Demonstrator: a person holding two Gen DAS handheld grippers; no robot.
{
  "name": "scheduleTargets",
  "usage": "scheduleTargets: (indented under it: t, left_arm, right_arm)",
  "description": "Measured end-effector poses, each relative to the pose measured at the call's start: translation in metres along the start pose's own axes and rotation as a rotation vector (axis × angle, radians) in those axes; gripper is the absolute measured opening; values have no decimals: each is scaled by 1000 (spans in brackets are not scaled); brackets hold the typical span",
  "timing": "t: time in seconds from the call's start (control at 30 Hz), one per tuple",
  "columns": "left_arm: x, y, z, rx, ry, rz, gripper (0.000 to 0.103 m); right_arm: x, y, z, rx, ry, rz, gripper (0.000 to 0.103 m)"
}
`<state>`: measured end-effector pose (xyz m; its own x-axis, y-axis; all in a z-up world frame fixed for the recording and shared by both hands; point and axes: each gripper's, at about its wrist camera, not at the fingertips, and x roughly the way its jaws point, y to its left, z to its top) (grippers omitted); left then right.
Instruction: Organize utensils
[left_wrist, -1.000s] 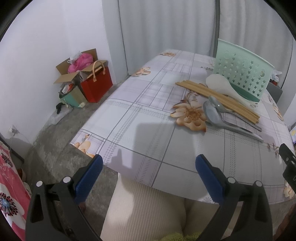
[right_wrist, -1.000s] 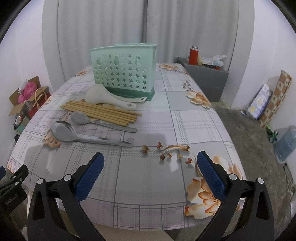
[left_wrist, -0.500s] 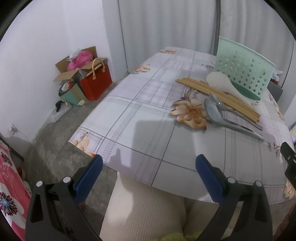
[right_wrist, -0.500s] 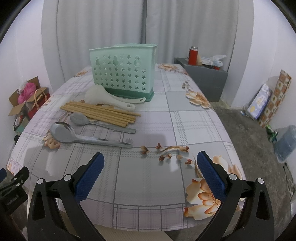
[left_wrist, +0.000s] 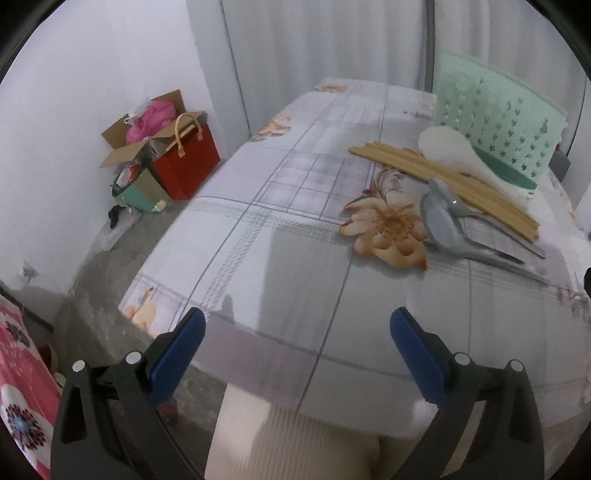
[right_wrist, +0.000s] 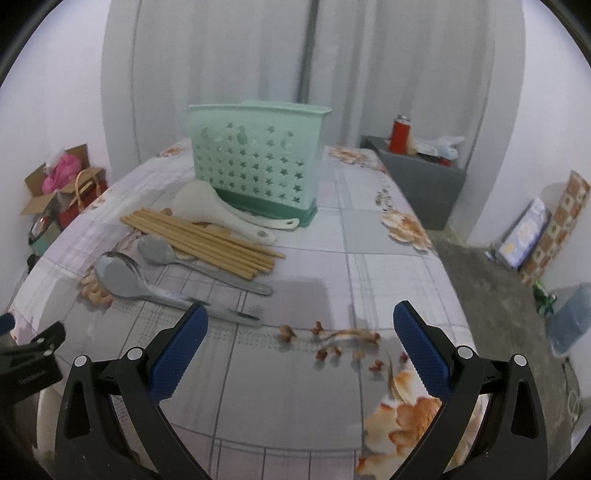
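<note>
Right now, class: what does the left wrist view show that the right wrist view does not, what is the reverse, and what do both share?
Only the left wrist view: the open left gripper and a cream-clad lap. Only the right wrist view: the open right gripper, a grey cabinet and a red flask. Both: the green utensil holder, chopsticks, white rice paddle, two metal spoons and the red bag.

Bare table (right_wrist: 388, 266) lies open on the right side and along the near edge. On the left, two spoons (right_wrist: 155, 273), chopsticks (right_wrist: 203, 238) and a white paddle (right_wrist: 221, 214) crowd the approach to the upright green basket (right_wrist: 258, 166).
</note>
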<state>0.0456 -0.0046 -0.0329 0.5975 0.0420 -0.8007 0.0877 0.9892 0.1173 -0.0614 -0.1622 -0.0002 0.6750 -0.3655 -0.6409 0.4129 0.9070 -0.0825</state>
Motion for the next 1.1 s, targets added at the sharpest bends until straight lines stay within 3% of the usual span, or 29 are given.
scheduleTargets:
  t: [0.33,0.6,0.87,1.1]
  left_arm:
    - [18,-8,7,22,-2,20,98]
    - [24,3,9,-86,62,-36,98]
    - [24,3,7,-110,72,-29,99]
    - [25,2,8,-131,74,-19,99]
  right_arm:
    - [32,17,-4,-132,92,176,96]
    - [38,26,-3,-245,154,284,96]
    - [45,30,-13,-307,223,344,96]
    - [47,25,-14,-314,226,391,96]
